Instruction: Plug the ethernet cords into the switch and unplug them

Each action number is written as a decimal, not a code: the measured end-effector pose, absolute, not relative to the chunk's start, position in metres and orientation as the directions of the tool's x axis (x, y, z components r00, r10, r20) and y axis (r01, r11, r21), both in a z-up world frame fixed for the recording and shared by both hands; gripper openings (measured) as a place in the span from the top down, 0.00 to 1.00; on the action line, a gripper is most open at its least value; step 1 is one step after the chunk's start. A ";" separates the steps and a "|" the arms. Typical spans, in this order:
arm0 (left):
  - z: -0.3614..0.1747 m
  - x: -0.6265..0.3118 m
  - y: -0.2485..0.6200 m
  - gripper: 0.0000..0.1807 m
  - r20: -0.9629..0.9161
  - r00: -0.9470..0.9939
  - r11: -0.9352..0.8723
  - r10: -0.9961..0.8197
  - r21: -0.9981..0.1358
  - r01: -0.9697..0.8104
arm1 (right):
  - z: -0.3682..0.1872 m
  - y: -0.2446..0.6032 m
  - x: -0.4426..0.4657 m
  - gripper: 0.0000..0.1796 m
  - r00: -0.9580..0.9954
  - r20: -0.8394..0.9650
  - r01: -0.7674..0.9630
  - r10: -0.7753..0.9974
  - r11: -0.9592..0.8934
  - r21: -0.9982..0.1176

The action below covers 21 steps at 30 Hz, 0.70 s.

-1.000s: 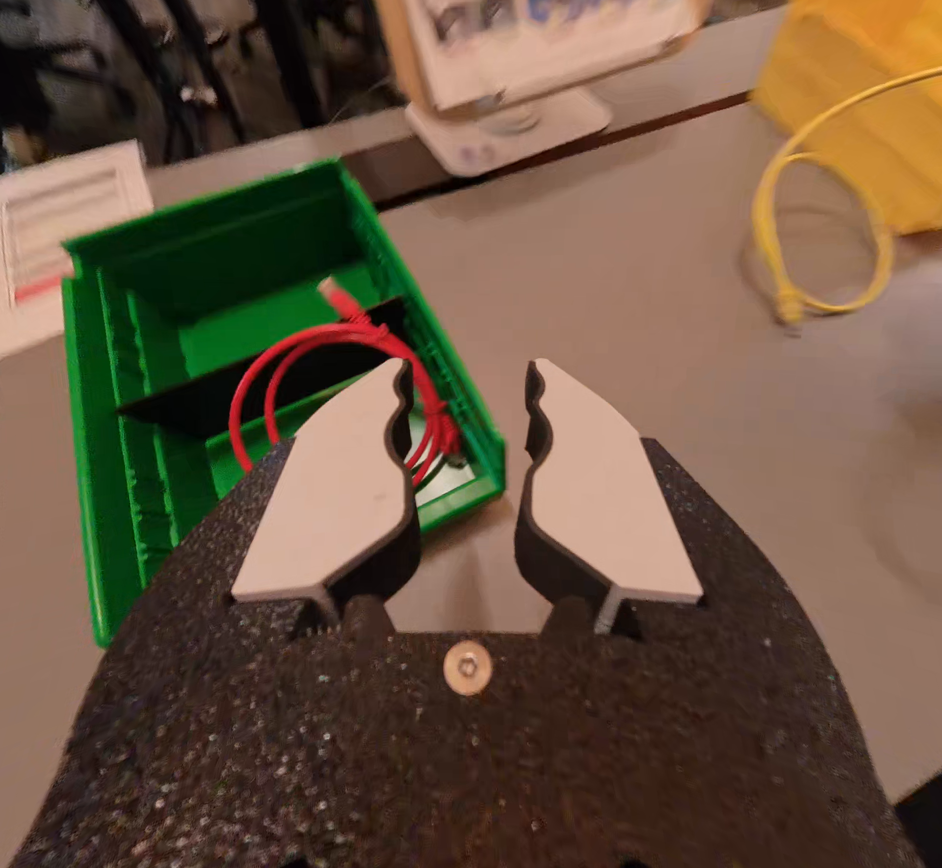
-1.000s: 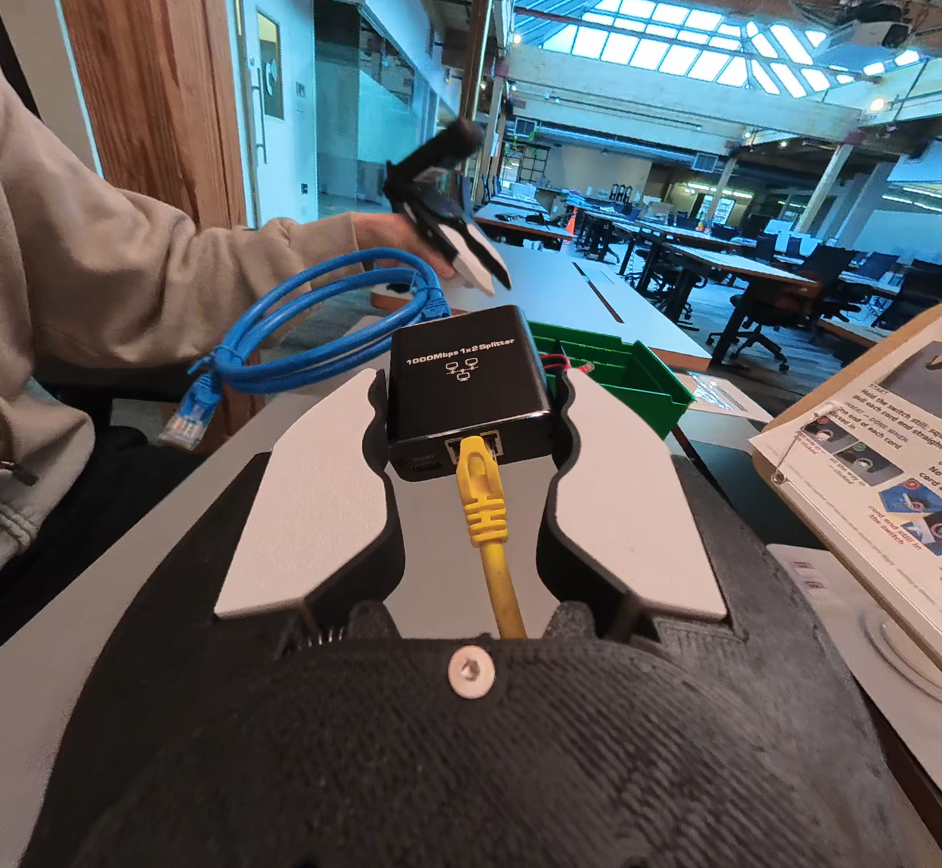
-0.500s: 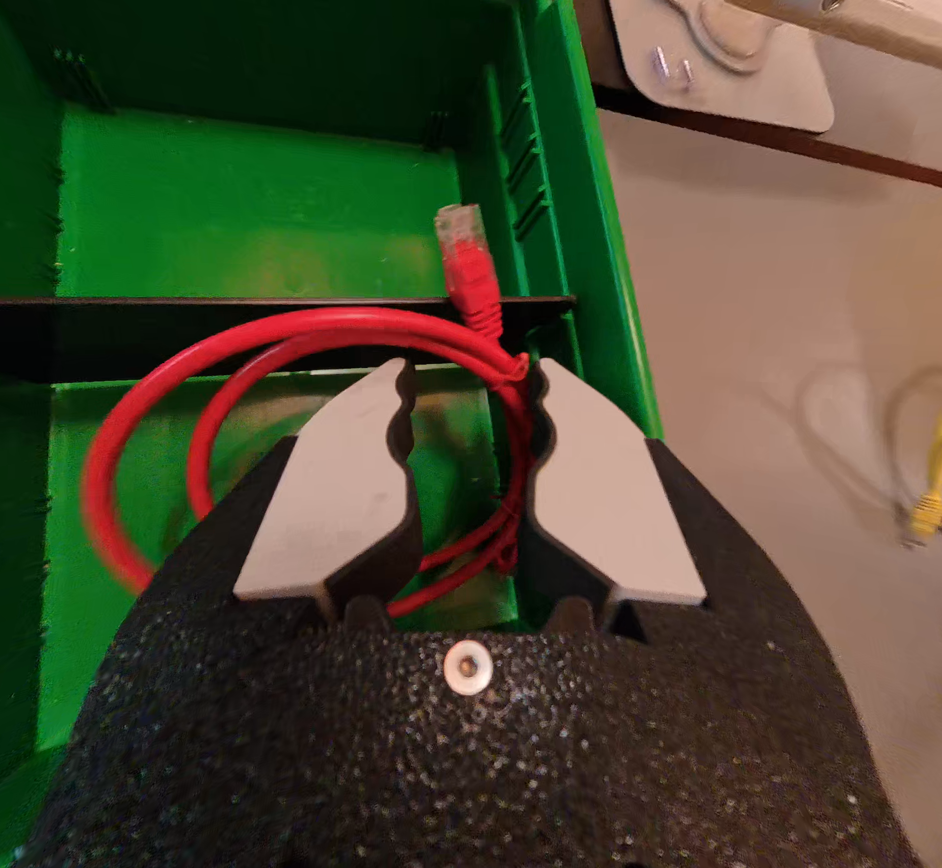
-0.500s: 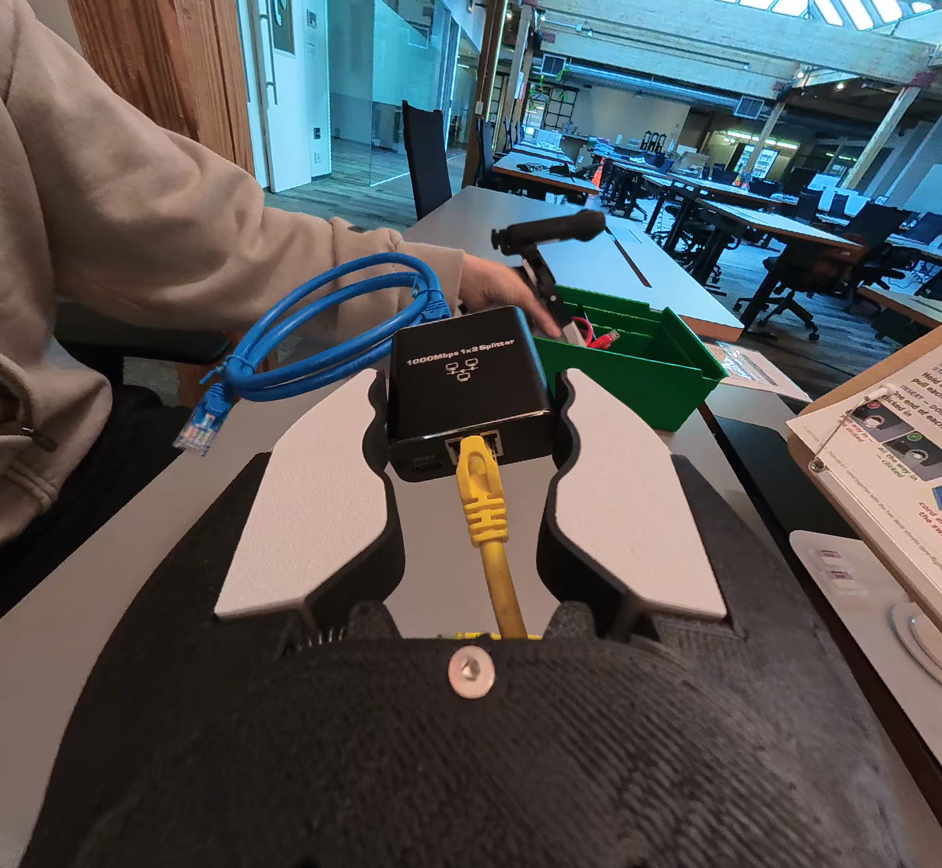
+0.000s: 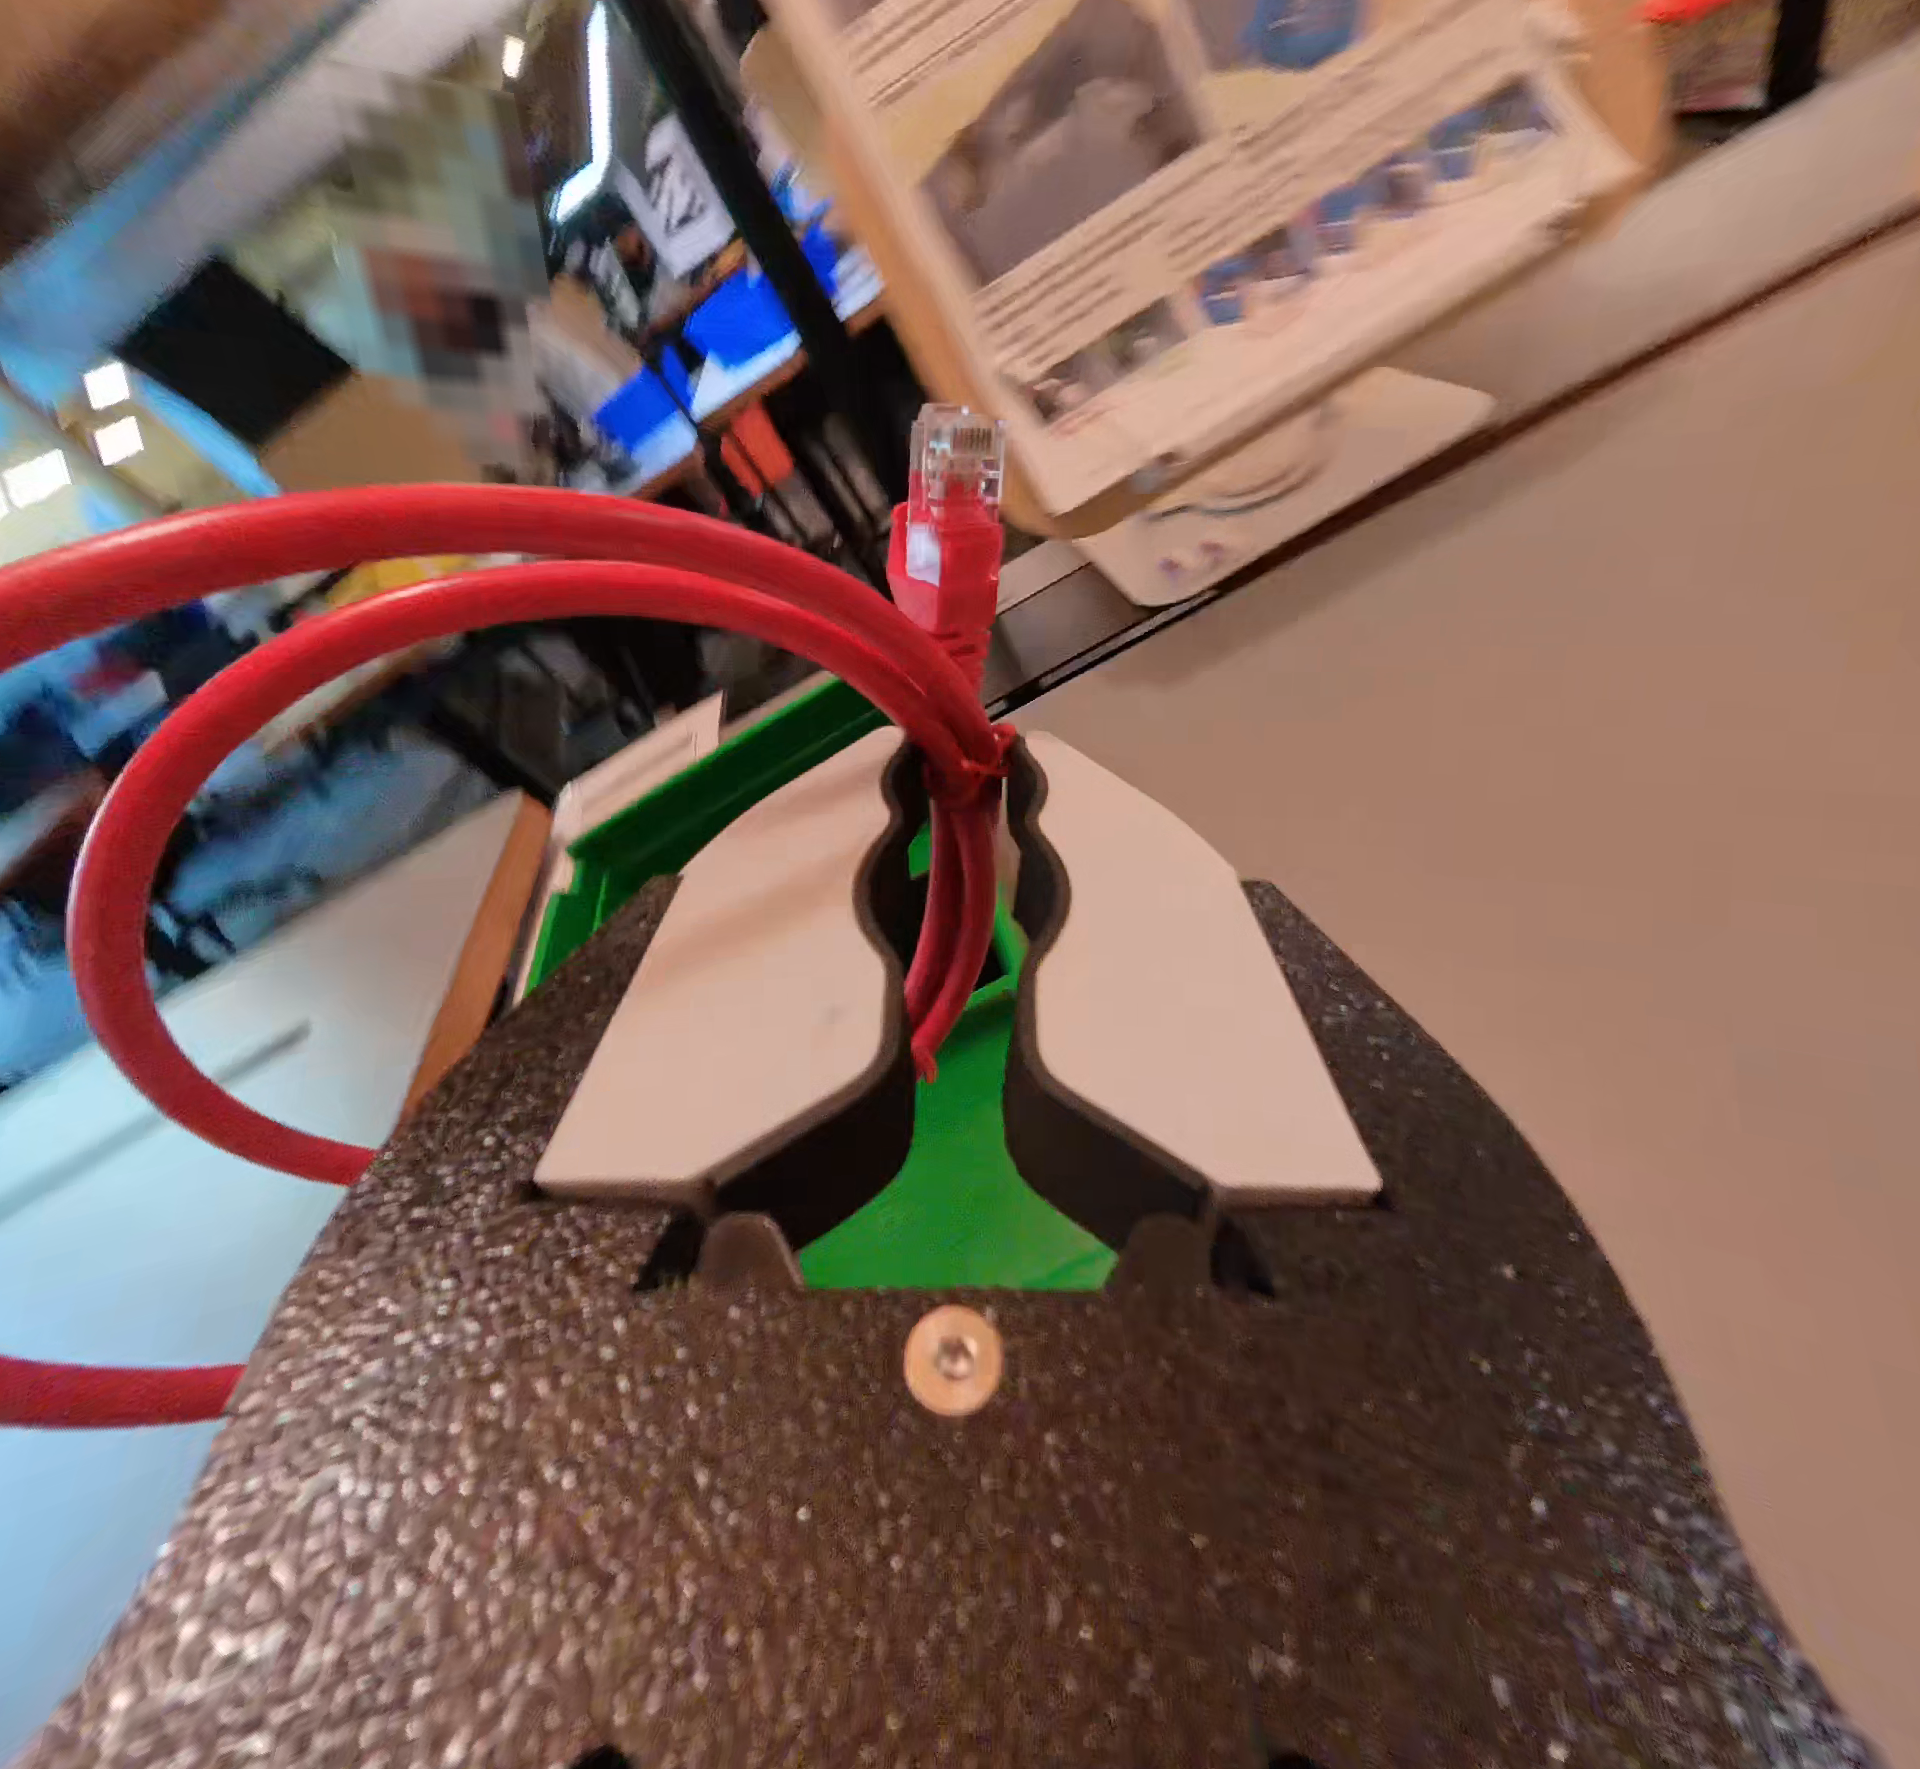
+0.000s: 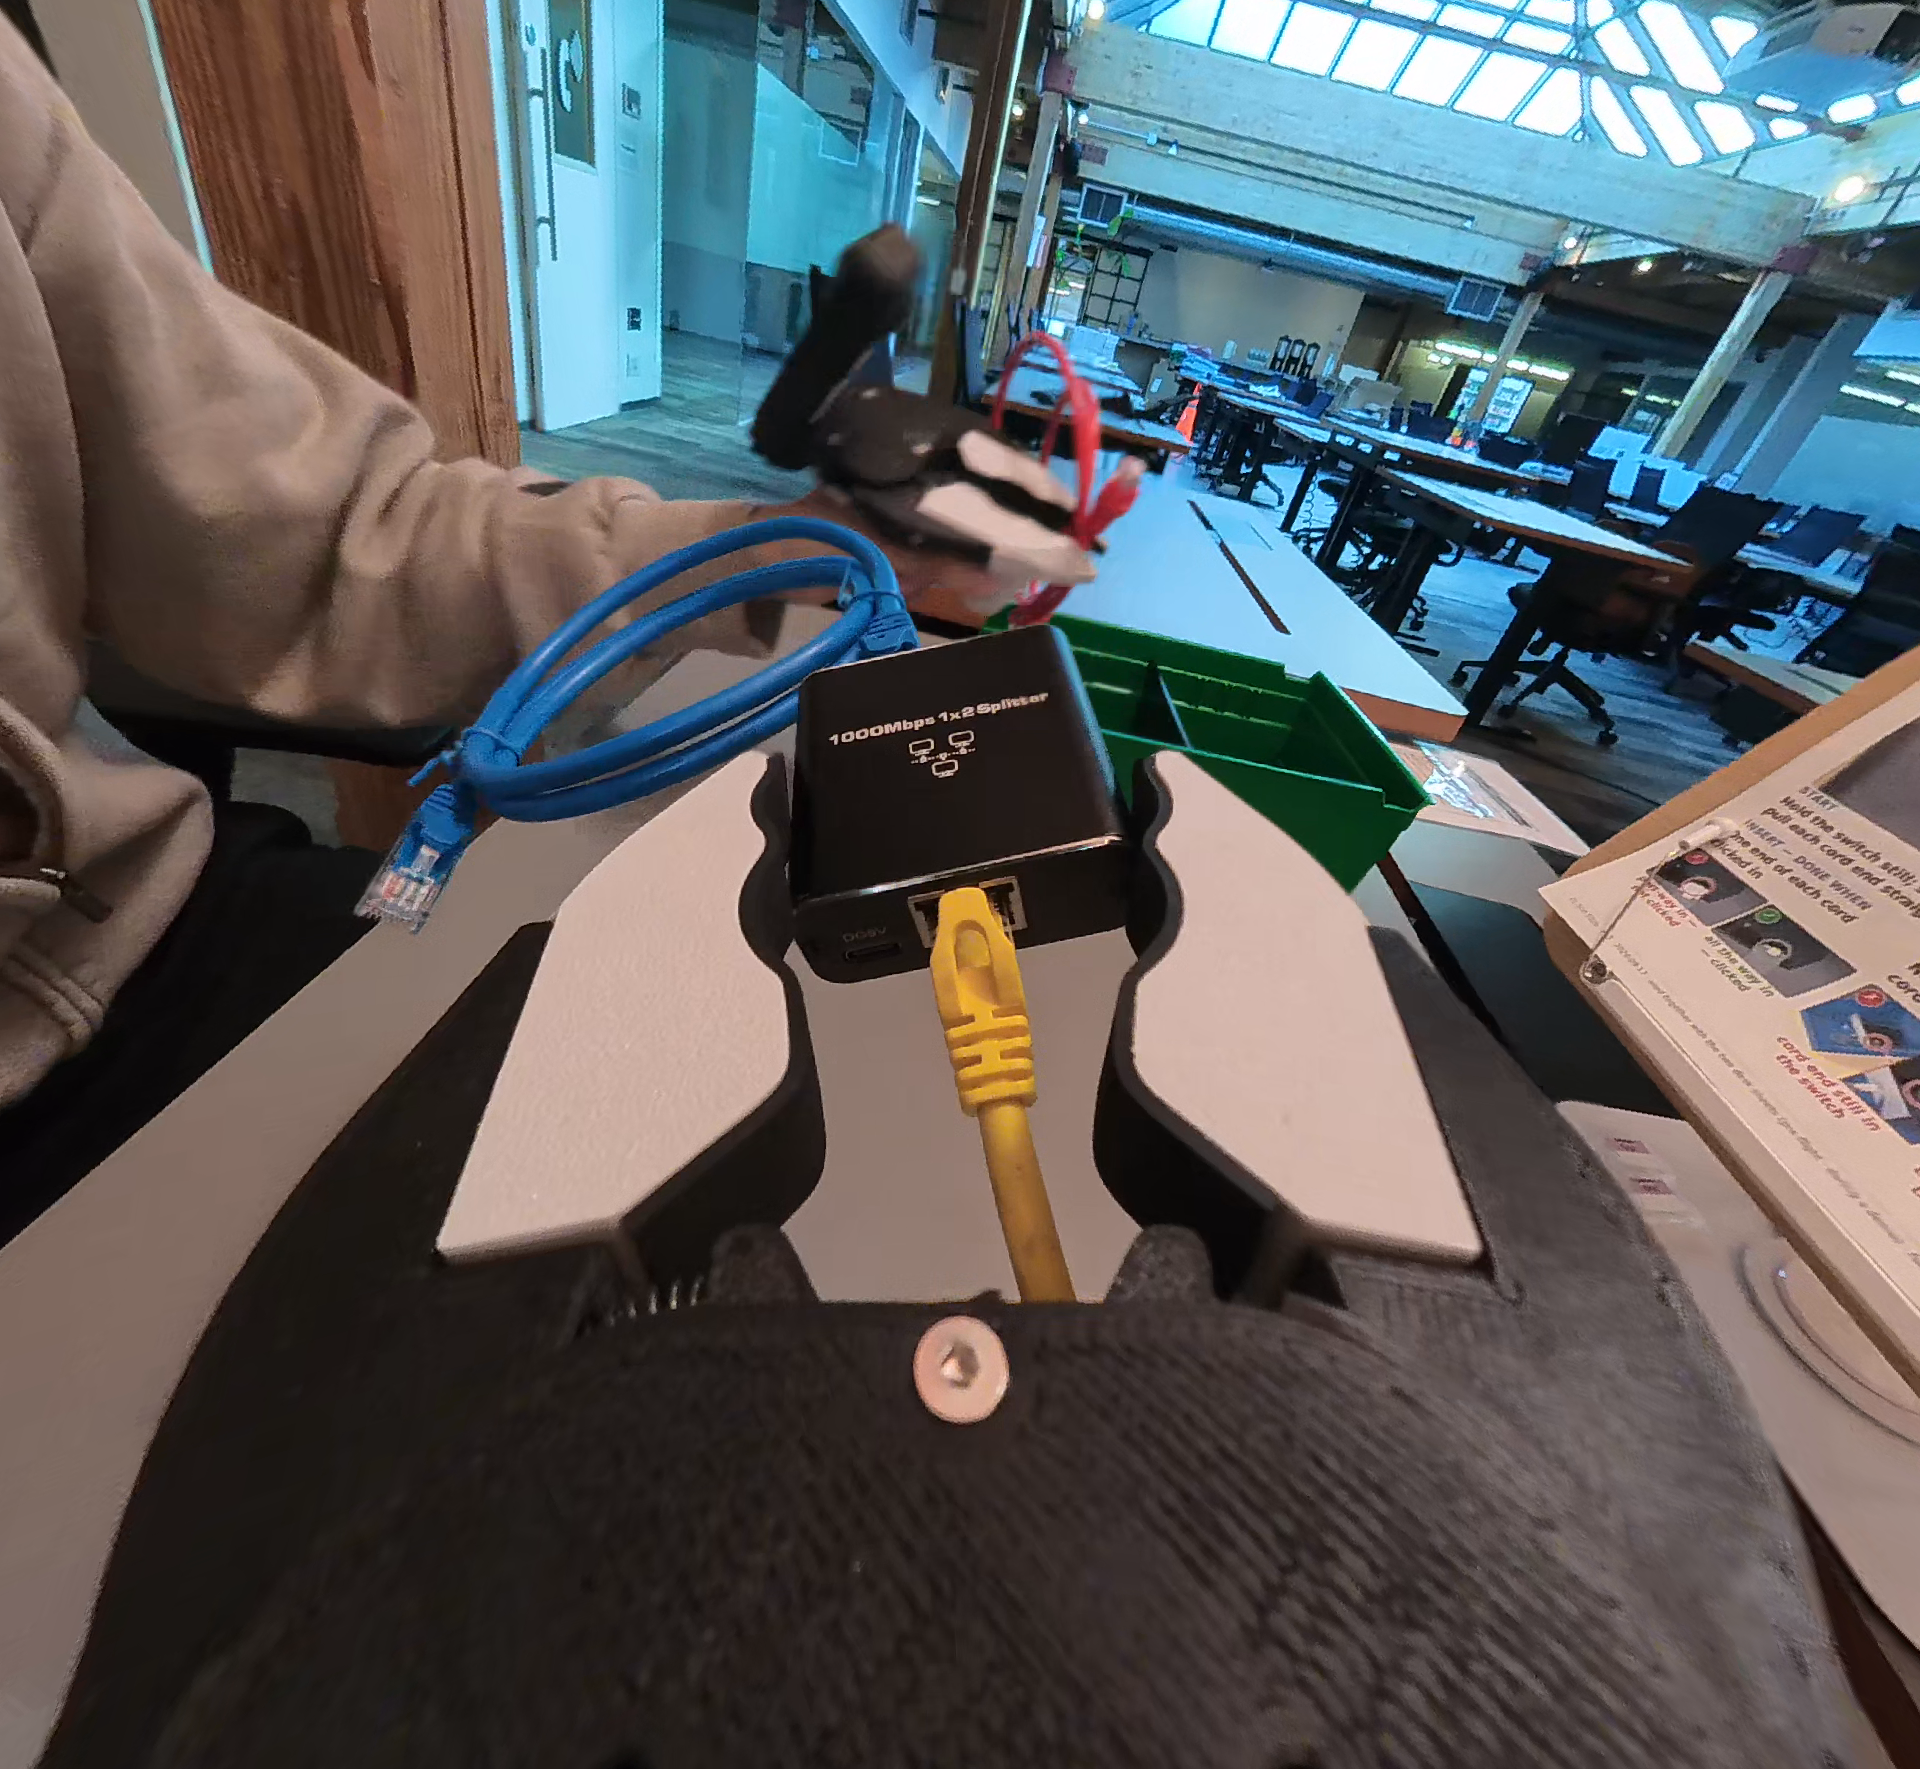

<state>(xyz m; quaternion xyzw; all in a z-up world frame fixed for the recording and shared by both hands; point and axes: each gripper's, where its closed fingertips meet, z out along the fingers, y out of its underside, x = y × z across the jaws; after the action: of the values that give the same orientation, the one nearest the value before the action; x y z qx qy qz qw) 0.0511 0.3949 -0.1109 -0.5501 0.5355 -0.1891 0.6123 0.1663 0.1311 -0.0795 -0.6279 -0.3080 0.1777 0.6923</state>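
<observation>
Left claw [image 5: 961, 769]: clenched on the red cord [image 5: 447, 540] at its tied bundle, held in the air above the green bin [image 5: 956, 1200]; seen farther off and blurred in the right wrist view.
Red cord: coiled loops swinging out to the left and cut off by the picture edge; one clear plug pointing up past the fingertips [image 5: 1049, 784]; other end out of sight.
Green bin: mostly hidden behind the left claw's body; divided compartments visible in the right wrist view [image 6: 1226, 732].
Right claw [image 6: 961, 789]: grasping the black switch [image 6: 951, 774] by its two sides, over the grey table [image 6: 125, 1231].
Switch: yellow cord [image 6: 987, 1044] plugged into a near port, running back under the claw and lost there; far side hidden.
Blue cord [image 6: 665, 680]: coiled, reaching the switch's far side, joint not visible; loose plug hanging at lower left.
Instruction sheet [image 6: 1766, 950]: on a stand at right, cut off by the edge; smeared by motion in the left wrist view.
Sleeve [image 6: 260, 514]: beige, leading to the left claw; hand mostly hidden.
</observation>
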 end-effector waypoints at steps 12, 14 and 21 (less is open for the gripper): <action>-0.257 0.085 0.227 0.91 -0.698 -0.142 0.665 -0.702 -0.572 -0.481 | -0.059 0.105 0.191 0.64 0.789 0.213 0.084 0.576 0.242 -0.967; -0.266 0.086 0.222 0.91 -0.664 -0.162 0.643 -0.730 -0.585 -0.495 | -0.058 0.105 0.189 0.64 0.785 0.219 0.089 0.580 0.245 -0.965; -0.286 0.075 0.189 0.92 -0.419 -0.391 0.573 -0.820 -0.612 -0.546 | -0.056 0.102 0.186 0.65 0.775 0.229 0.094 0.589 0.250 -0.964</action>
<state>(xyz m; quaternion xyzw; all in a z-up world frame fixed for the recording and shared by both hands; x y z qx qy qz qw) 0.0752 0.1890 -0.2857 -0.4207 0.8116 -0.1916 0.3573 0.1862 0.1021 -0.0565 -0.5888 -0.2901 0.1682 0.7354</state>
